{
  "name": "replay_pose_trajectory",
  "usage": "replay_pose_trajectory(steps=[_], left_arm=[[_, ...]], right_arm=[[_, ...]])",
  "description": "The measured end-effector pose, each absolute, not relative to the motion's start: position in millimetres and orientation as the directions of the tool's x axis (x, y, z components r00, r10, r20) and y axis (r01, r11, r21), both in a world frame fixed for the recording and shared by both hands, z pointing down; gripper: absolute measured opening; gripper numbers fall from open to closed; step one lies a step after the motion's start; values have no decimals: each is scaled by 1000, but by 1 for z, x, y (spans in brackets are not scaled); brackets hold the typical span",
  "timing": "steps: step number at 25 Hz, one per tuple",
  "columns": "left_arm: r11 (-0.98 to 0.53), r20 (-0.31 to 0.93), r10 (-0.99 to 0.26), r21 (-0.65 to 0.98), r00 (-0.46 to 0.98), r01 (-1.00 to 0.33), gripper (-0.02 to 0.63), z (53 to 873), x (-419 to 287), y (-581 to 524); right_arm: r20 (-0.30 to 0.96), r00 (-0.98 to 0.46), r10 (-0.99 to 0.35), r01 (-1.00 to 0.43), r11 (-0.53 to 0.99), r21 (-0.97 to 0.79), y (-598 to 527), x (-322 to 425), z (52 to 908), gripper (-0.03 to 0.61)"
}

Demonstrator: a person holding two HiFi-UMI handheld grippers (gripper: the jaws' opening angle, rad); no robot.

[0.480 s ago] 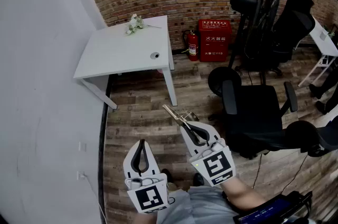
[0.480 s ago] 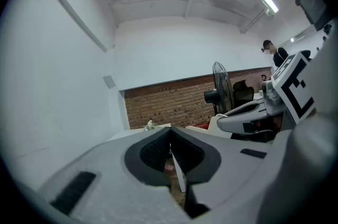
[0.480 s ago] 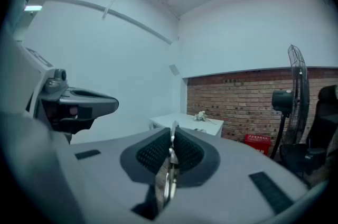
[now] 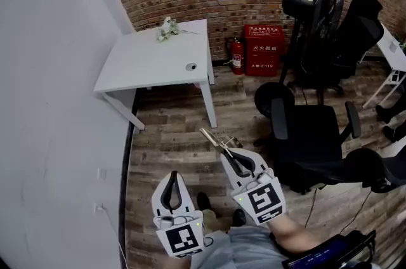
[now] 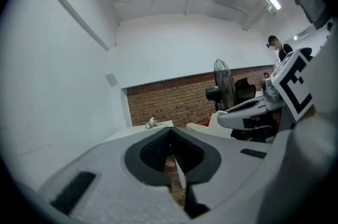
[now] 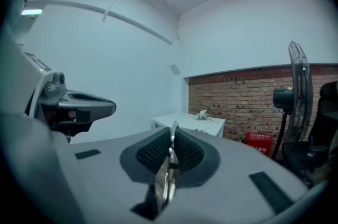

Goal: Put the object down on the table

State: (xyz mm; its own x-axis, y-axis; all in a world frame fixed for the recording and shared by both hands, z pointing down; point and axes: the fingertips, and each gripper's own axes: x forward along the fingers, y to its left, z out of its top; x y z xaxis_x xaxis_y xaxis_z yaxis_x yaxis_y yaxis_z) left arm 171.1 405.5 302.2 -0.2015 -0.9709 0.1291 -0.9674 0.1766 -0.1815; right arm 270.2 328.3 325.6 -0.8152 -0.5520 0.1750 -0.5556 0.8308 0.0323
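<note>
My right gripper [image 4: 227,150] is shut on a thin metal, tongs-like object [image 4: 213,138] that pokes out ahead of its jaws, over the wooden floor. In the right gripper view the metal strip [image 6: 169,167] stands on edge, pinched between the ribbed pads of the right gripper [image 6: 172,136]. My left gripper [image 4: 172,175] hangs lower left of it, and its jaws meet with nothing between them [image 5: 170,131]. The white table [image 4: 158,61] stands ahead by the brick wall, well beyond both grippers, with a small flower sprig [image 4: 168,28] at its far edge.
A black office chair [image 4: 314,134] stands close on the right, with a tall fan [image 4: 325,1] behind it. A red extinguisher box [image 4: 263,49] and a fire extinguisher [image 4: 236,60] sit against the brick wall. The white wall [image 4: 51,134] runs along the left.
The whole view has shifted slightly to the right and the table sits a touch nearer. Both grippers keep their pose and the right one still holds the metal object.
</note>
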Motion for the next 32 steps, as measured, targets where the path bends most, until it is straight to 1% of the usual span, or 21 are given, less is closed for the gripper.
replay_pose_trajectory(steps=[8, 17, 25, 28, 32], left_arm=[[175, 156, -967, -163, -201, -971, 9, 323, 136, 376], [146, 209, -963, -132, -171, -980, 9, 351, 38, 296], [134, 141, -978, -150, -155, -980, 9, 330, -50, 231], [128, 113, -983, -167, -148, -978, 9, 322, -74, 215], [128, 96, -985, -147, -143, -981, 9, 313, -100, 196]], right_arm=[[216, -802, -557, -568, 823, 10, 300, 241, 347, 29], [256, -785, -564, -583, 813, 0, 220, 148, 370, 29], [224, -767, -601, -608, 793, 45, 157, 71, 356, 29], [204, -764, -613, -618, 785, 43, 145, 49, 345, 29], [190, -756, -627, -628, 776, 61, 130, 27, 340, 29]])
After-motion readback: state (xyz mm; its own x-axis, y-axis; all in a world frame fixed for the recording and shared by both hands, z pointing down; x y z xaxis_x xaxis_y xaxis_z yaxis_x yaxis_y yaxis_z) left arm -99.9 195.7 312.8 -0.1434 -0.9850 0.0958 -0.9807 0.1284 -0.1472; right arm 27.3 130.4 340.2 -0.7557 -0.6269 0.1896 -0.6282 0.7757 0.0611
